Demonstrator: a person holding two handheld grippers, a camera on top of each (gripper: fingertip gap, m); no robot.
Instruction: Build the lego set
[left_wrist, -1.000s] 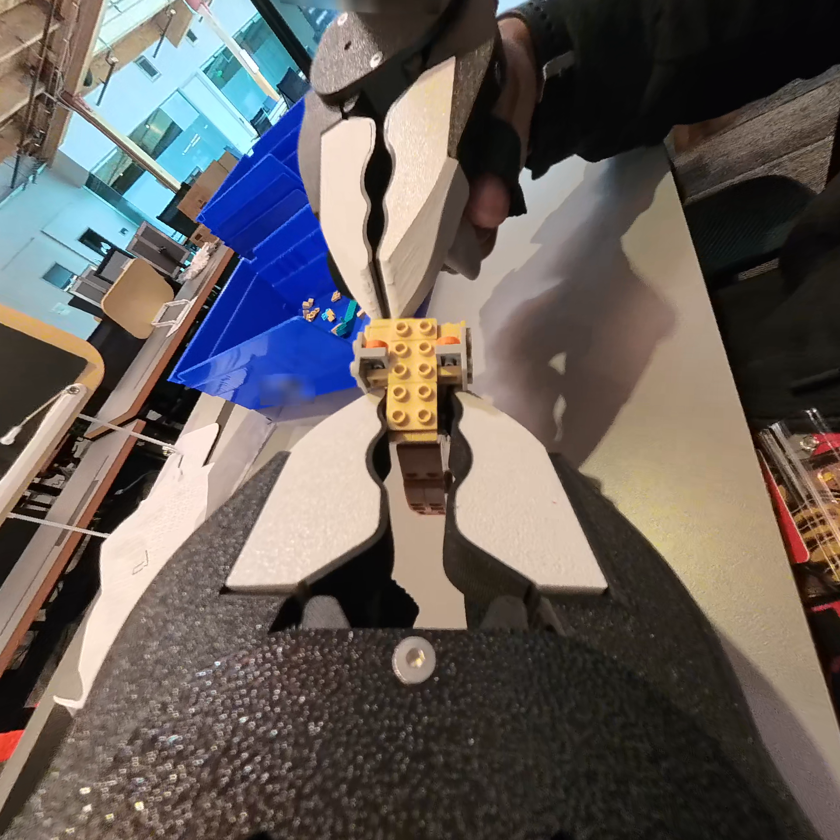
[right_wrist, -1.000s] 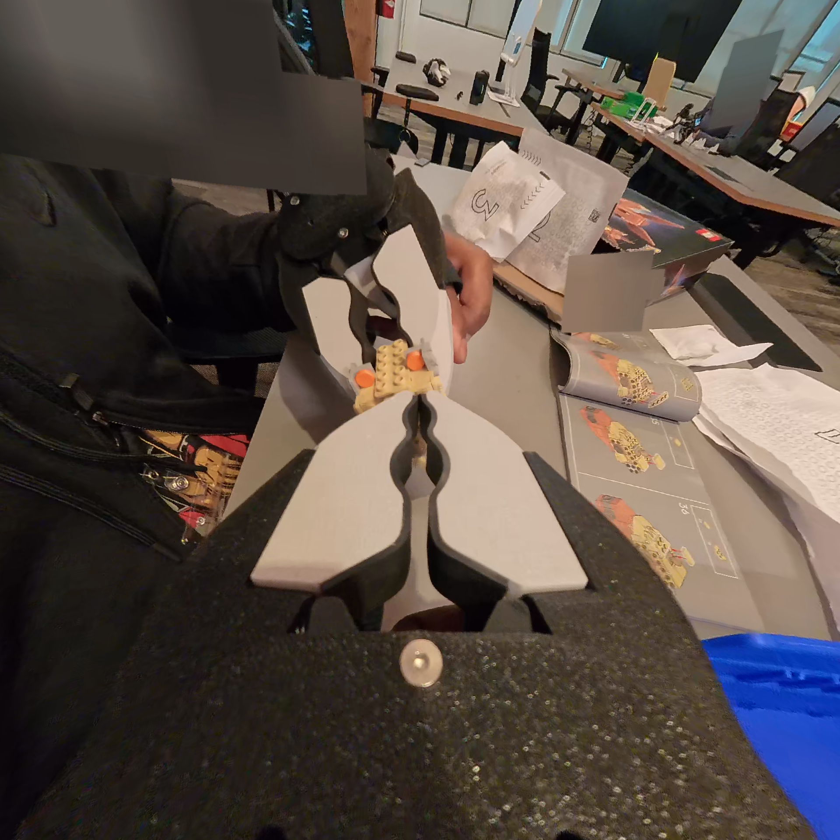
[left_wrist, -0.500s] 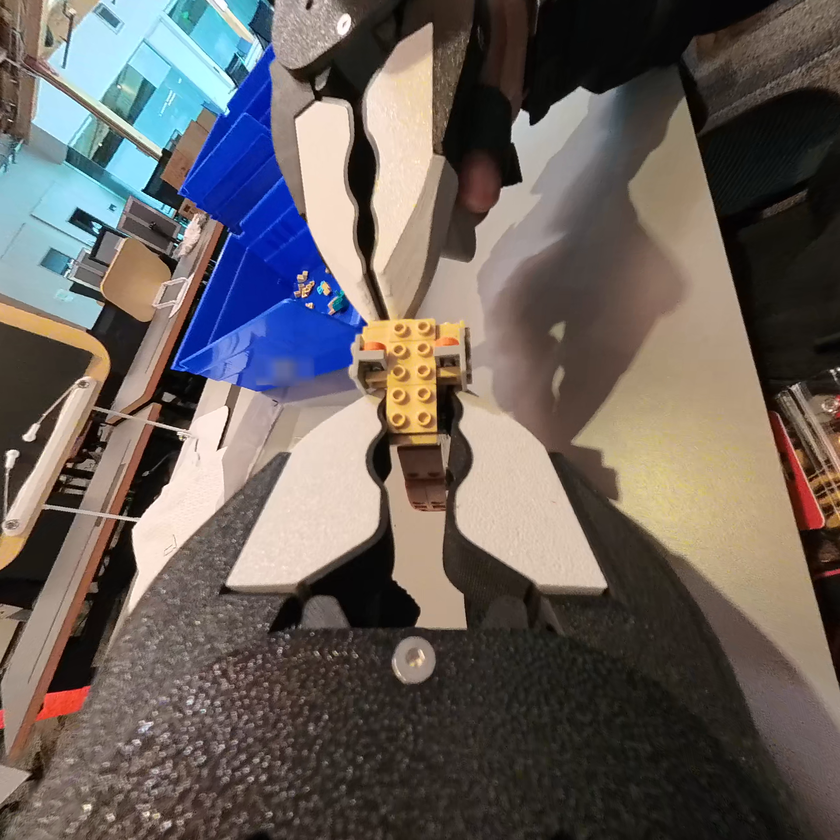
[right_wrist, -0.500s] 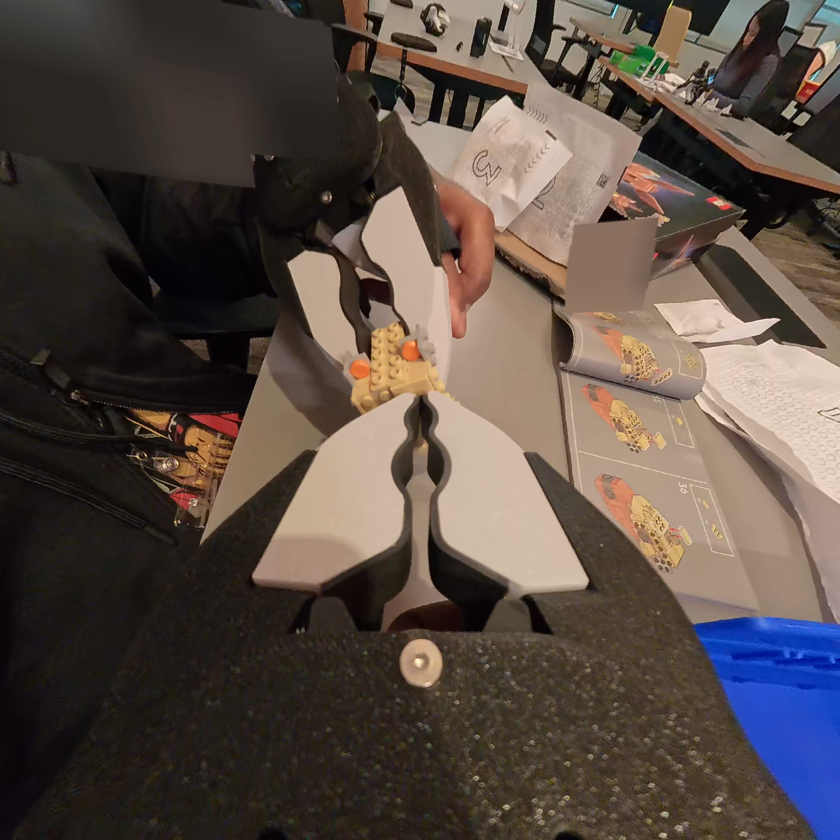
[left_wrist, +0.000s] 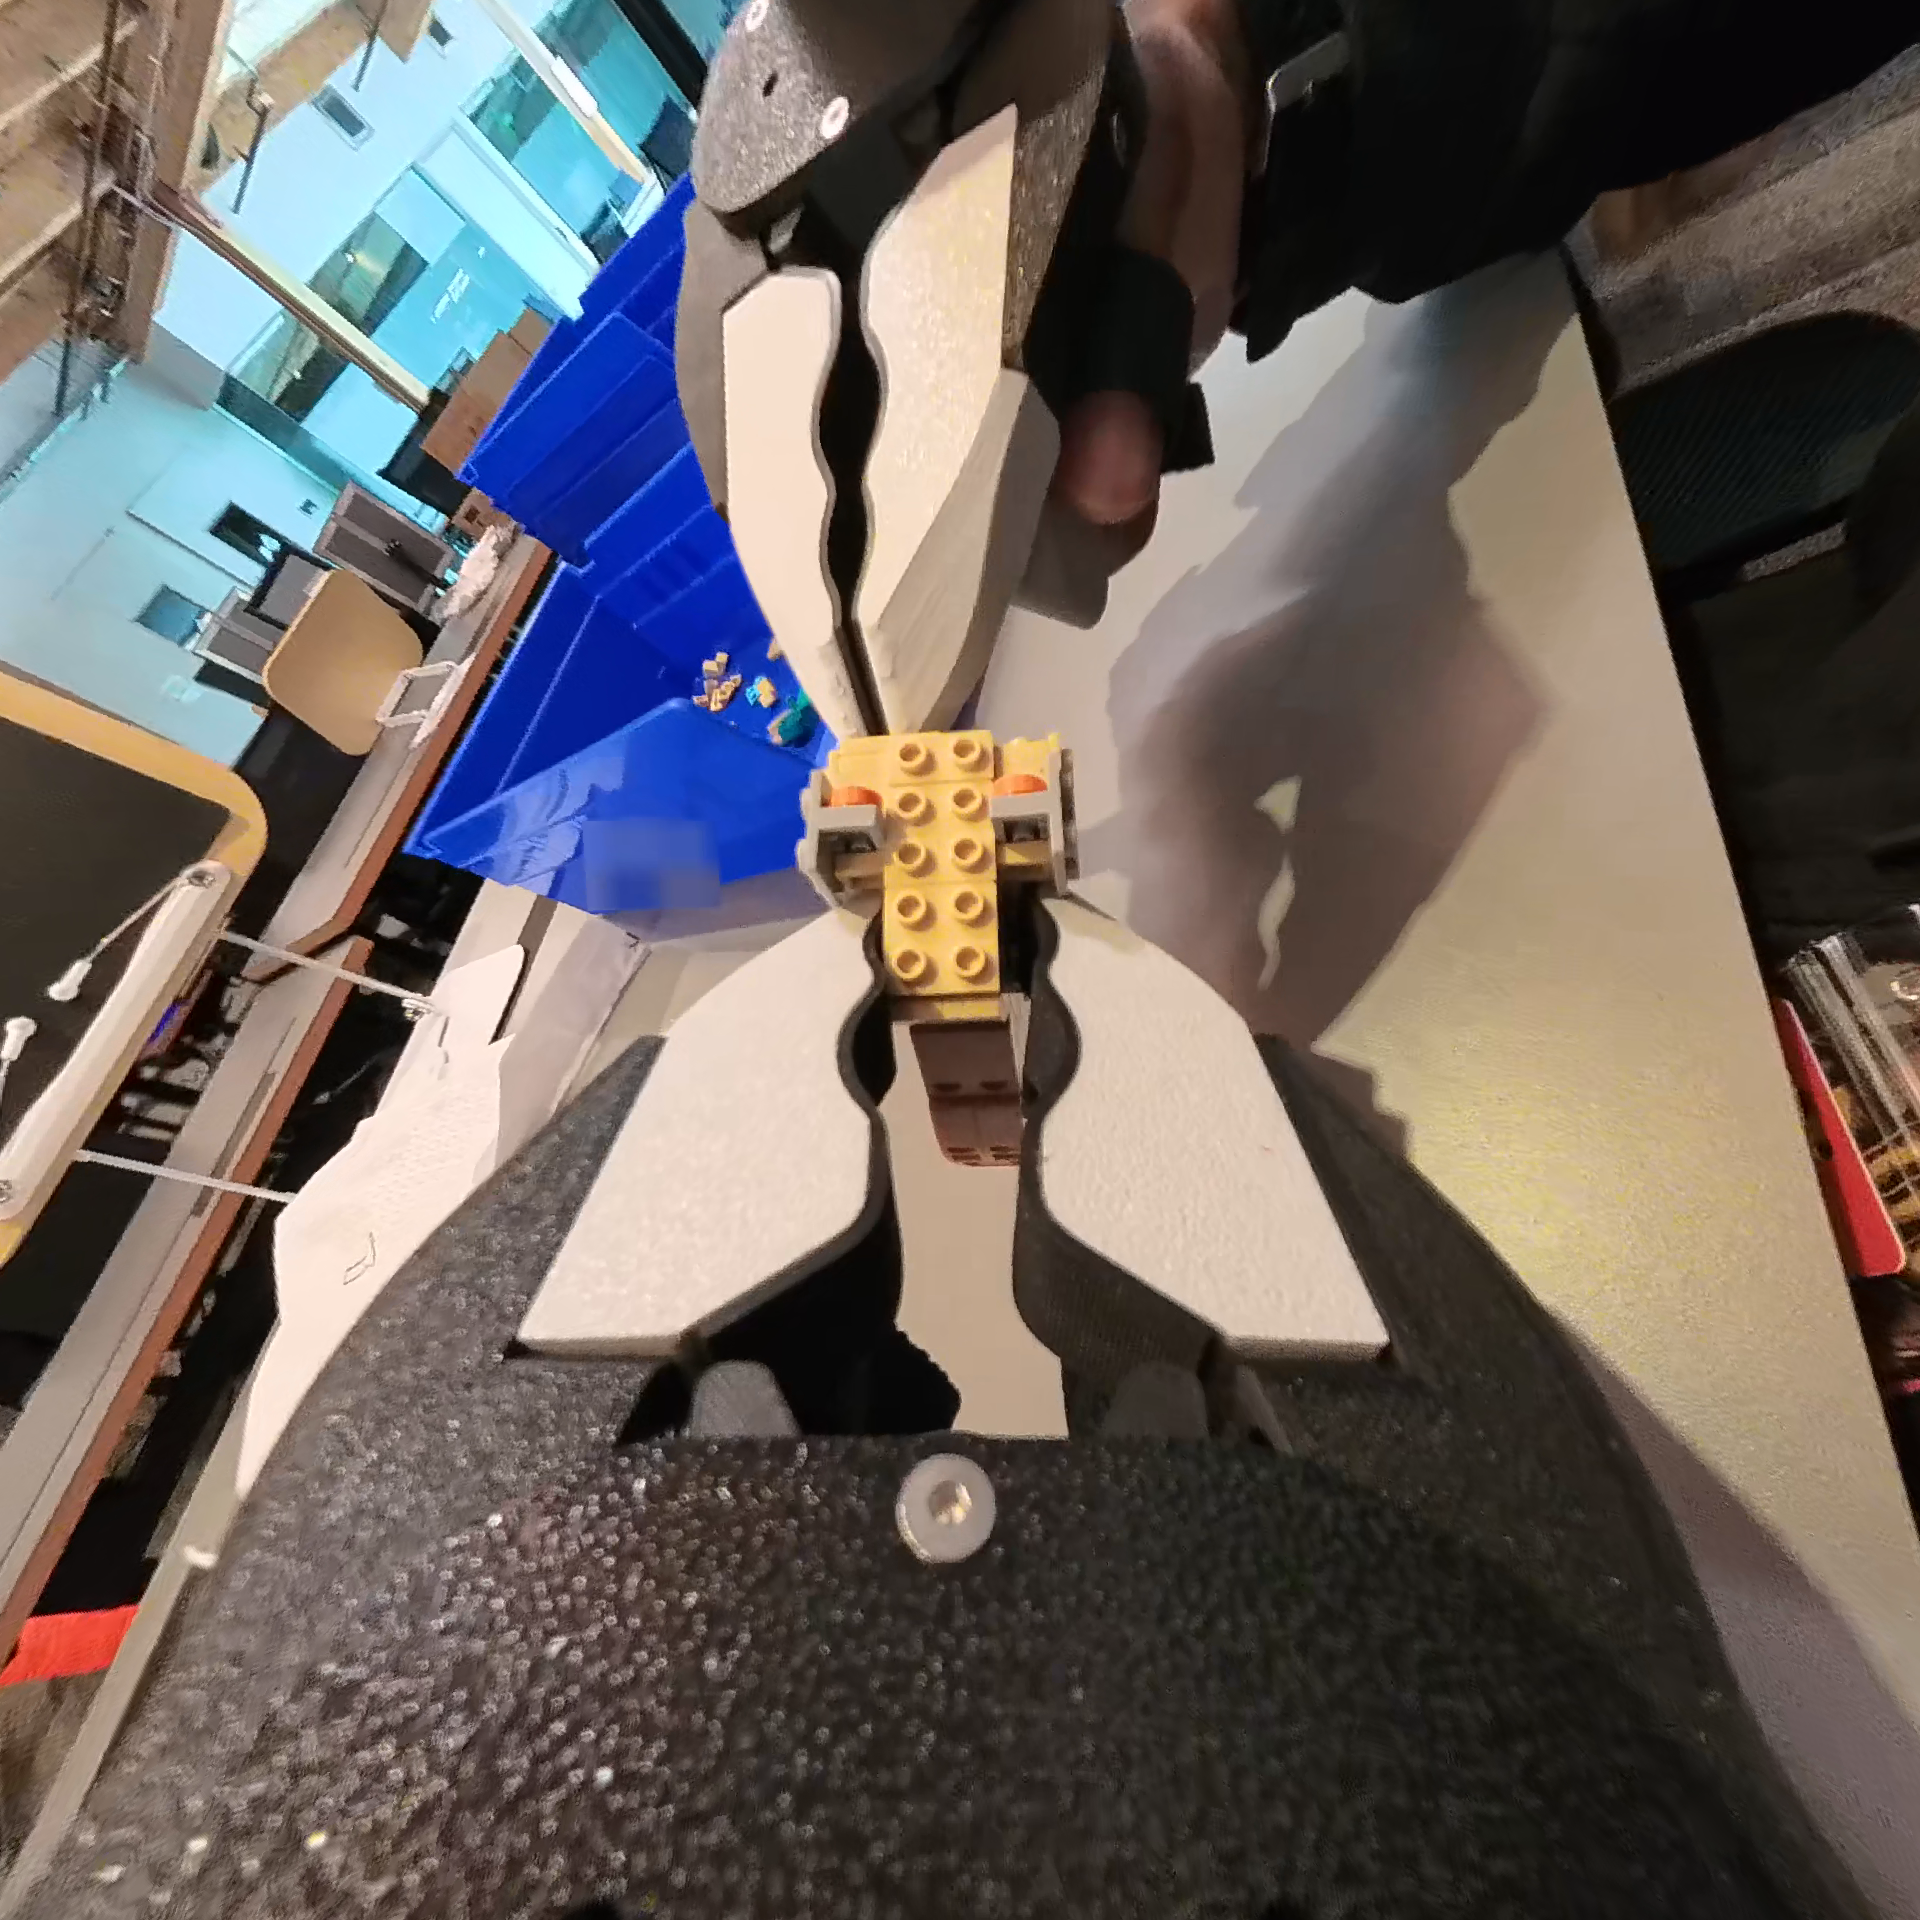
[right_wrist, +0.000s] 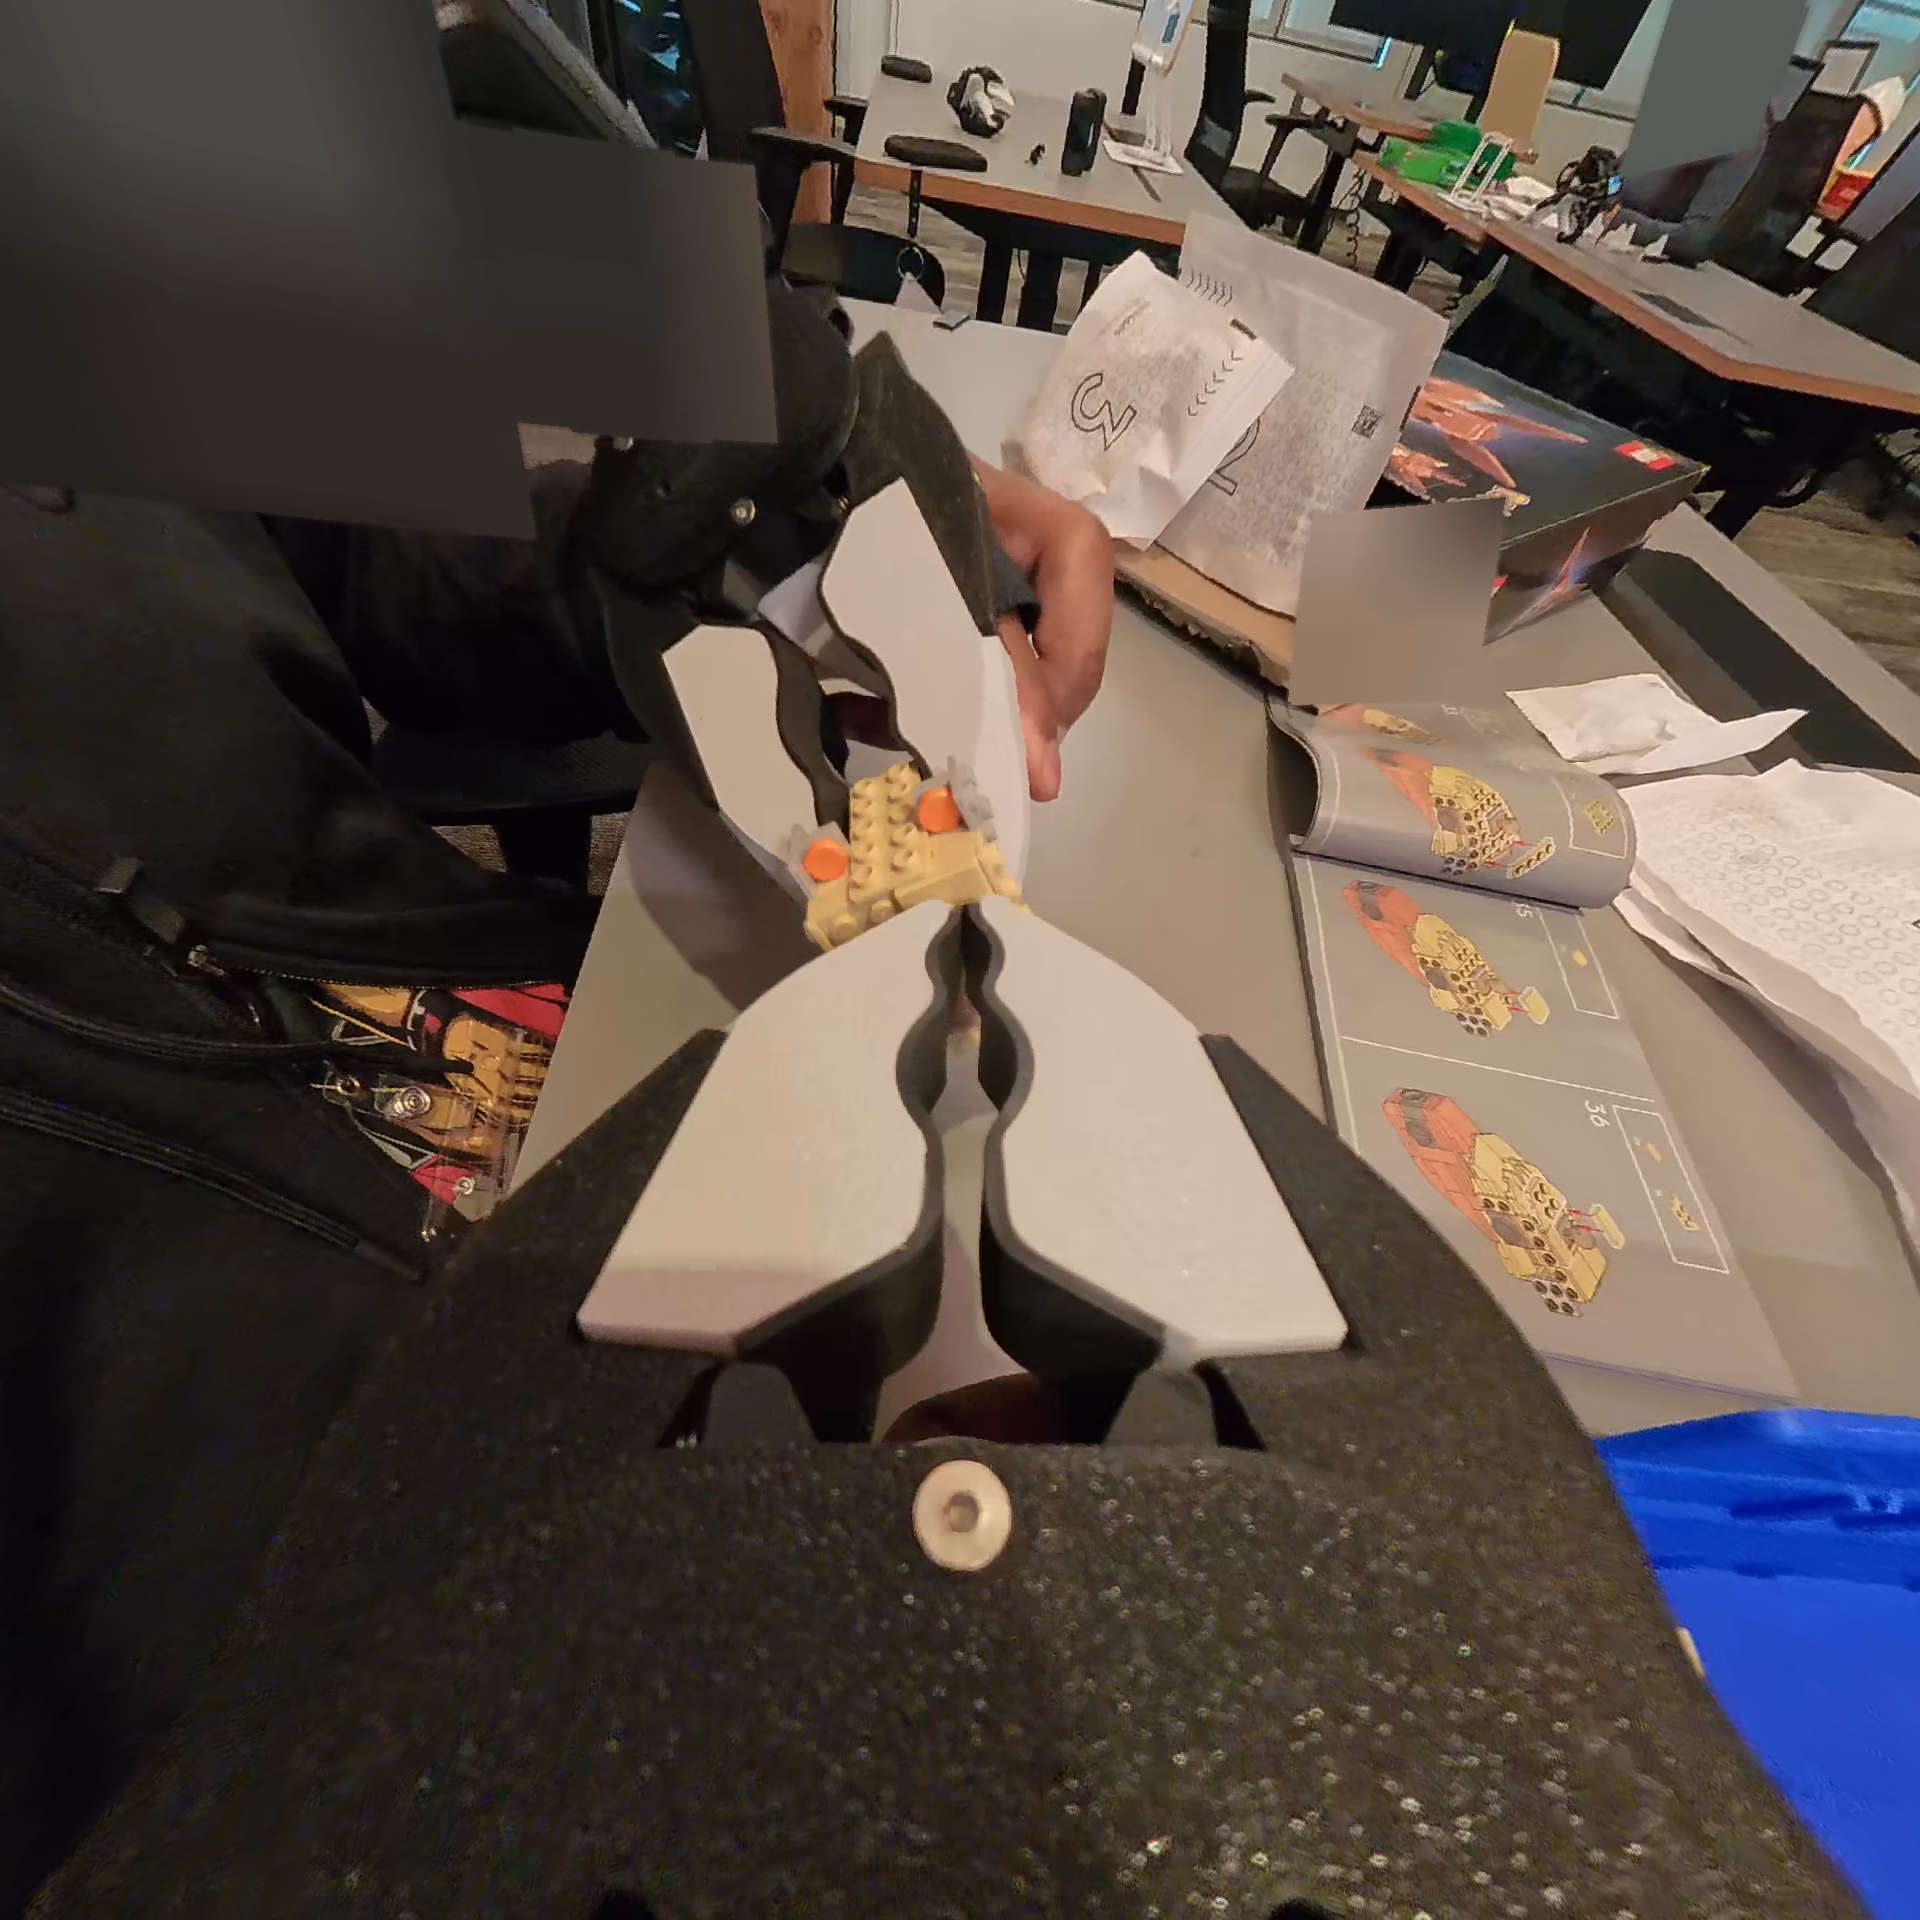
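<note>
My left tongs (left_wrist: 951, 961) pinch the tan lego assembly (left_wrist: 940, 852) by its narrow tail, above the tabletop (left_wrist: 1455, 831). My right tongs (right_wrist: 961, 914), pressed together, touch its far end at twelve o'clock. It looks light, stiff, snap-jointed; I'd grip the solid core, not the side clips.

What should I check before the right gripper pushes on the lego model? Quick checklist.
1. Left gripper clamped on the lego model: ok.
2. Right gripper shut, tips at the model's far end: ok.
3. Small part held in right tips: cannot tell.
4. Model raised off the table: ok.
5. Instruction booklet open and in sight: ok.
6. Parts left in blue bin: ok.
</note>
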